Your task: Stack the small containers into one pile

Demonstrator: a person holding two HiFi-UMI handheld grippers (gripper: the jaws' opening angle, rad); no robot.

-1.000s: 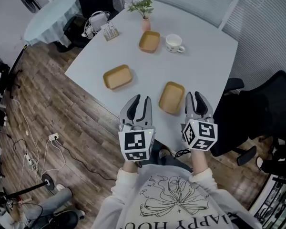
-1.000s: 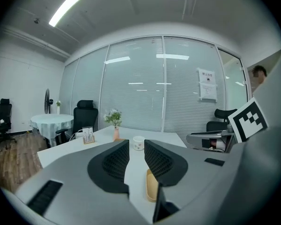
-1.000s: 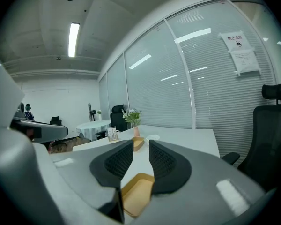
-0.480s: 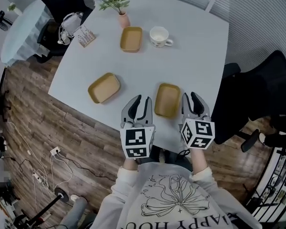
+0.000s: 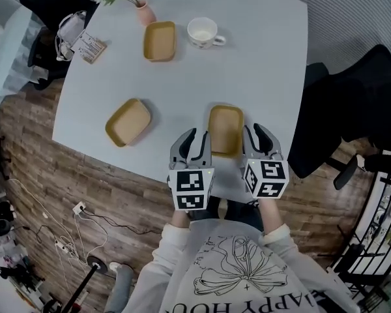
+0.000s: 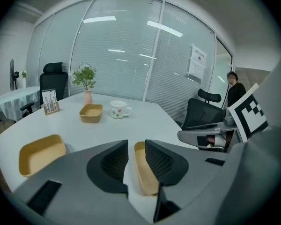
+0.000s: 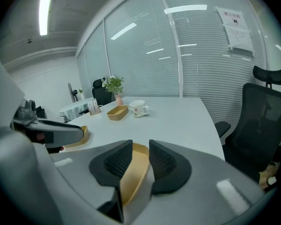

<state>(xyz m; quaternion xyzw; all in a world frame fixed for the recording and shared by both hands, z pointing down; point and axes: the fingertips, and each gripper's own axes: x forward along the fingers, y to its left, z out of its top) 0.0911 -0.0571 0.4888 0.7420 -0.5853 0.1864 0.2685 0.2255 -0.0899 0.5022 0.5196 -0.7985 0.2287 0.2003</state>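
Head view puts the nearest container [image 5: 225, 130] squarely between your two hands. The left gripper [image 5: 197, 137] sits just beside its left long wall and the right gripper [image 5: 255, 133] just beside its right one, and neither appears to touch it. Its long axis runs straight away from you, parallel to both grippers, so each jaw pair lines up along a long rim rather than across it. Both sets of jaws have just been opening and stand apart. In each gripper view a strip of that container's rim shows through the gap ahead, but no pad presses on it and nothing is held. Neither hand looks clearly nearer. From that container, the second container [image 5: 128, 121] lies well apart to the left on the surface [image 5: 260, 70]. The third container [image 5: 159, 41] lies far beyond it, beside the mug [image 5: 204, 31].
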